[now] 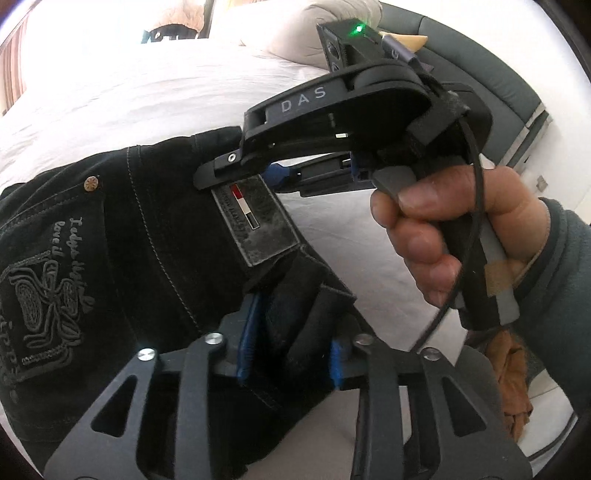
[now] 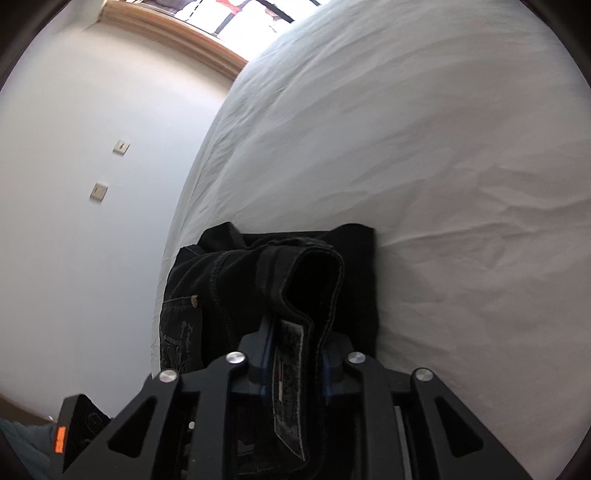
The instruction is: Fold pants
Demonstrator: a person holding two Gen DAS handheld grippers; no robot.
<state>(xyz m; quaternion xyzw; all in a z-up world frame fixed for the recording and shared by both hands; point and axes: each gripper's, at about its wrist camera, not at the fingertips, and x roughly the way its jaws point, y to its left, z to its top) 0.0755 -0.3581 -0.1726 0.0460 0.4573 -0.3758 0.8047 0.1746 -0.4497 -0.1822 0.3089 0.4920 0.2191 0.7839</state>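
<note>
The black pants [image 1: 147,251] with an embroidered back pocket and a grey waist label [image 1: 255,221] are bunched on the white bed [image 1: 129,96]. My left gripper [image 1: 291,350] is shut on the waistband near the label. My right gripper [image 1: 258,173] shows in the left wrist view, held by a hand, shut on the waistband just above the label. In the right wrist view the right gripper [image 2: 295,365] clamps the waistband and label, with the rest of the pants [image 2: 229,280] folded in a pile on the bed beyond.
The white sheet [image 2: 406,166] spreads wide to the right. A white wall [image 2: 74,147] with two switch plates runs along the bed's left edge. A pillow [image 1: 295,33] and a grey headboard [image 1: 480,66] lie at the far end.
</note>
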